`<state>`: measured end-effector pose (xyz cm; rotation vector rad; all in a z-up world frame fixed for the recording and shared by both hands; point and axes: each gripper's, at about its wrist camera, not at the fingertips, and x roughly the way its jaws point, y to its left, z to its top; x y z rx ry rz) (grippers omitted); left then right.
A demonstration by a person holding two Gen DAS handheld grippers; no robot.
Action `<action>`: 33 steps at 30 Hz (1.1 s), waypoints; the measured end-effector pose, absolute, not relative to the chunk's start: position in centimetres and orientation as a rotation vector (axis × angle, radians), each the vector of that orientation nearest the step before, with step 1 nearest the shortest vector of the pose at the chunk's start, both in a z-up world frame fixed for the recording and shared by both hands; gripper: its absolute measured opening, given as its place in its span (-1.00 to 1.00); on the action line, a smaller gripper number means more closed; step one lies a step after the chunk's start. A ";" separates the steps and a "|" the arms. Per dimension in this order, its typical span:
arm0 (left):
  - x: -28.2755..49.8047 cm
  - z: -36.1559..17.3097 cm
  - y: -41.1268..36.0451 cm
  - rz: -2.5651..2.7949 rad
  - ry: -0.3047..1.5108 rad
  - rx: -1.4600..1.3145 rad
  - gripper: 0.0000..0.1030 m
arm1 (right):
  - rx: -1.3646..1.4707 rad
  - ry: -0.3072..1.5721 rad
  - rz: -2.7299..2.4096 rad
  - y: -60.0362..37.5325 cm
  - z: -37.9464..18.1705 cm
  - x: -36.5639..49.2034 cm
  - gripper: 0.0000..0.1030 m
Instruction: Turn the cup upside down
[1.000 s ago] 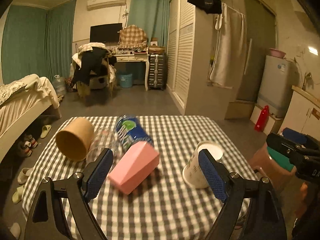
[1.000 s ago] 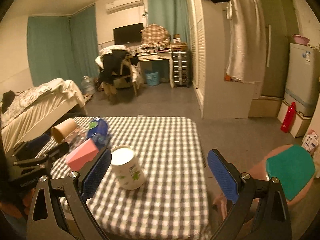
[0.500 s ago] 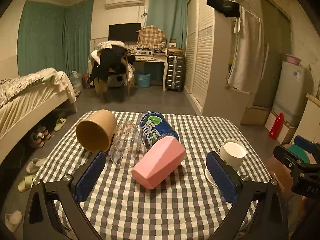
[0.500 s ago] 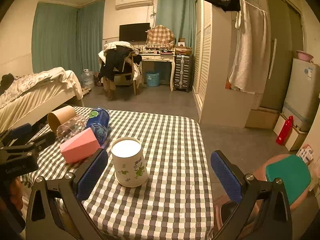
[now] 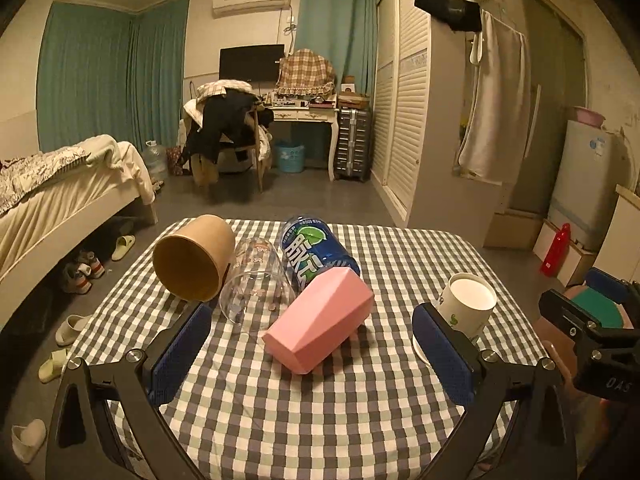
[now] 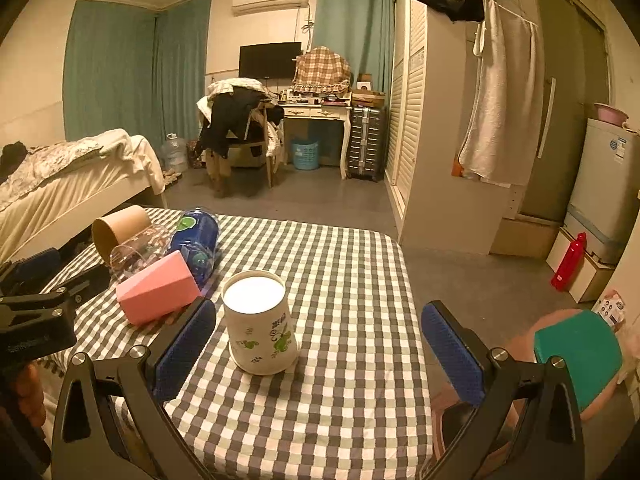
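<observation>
Matt paper cup (image 6: 260, 322), clear glossy plastic tumbler (image 5: 256, 294), woven checked tablecloth (image 6: 352, 280).

A pink box (image 5: 320, 320), blue can (image 5: 314, 250) and clear glass (image 5: 256, 292) lie on the checked tablecloth (image 5: 320, 412).

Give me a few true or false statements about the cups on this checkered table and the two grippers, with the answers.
1. The white paper cup with green leaf print stands with its wide end down on the checkered table. True.
2. The faceted pink cup stands upright. False: it lies on its side.
3. The left gripper is shut on the brown paper cup. False: its jaws are open and hold nothing; that cup lies on its side farther back.
4. The clear plastic cup lies between the brown paper cup and the blue drink can. True.
5. The right gripper is open and empty. True.
</observation>
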<state>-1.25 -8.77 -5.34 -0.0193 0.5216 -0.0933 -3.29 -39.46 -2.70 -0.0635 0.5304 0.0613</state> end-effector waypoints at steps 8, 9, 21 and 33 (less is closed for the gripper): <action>-1.4 -5.3 -8.8 -0.085 0.520 -0.007 1.00 | -0.063 0.526 0.073 -39.0 -2.6 -3.3 0.99; -1.4 -5.3 -8.8 -0.085 0.519 -0.007 1.00 | -0.062 0.526 0.072 -39.0 -2.6 -3.3 0.99; -1.4 -5.2 -8.3 -0.076 0.513 -0.022 1.00 | -0.079 0.543 0.058 -38.7 -3.2 -2.9 0.99; -1.4 -5.0 -8.0 -0.069 0.510 -0.031 1.00 | -0.084 0.545 0.051 -38.7 -3.3 -2.8 0.99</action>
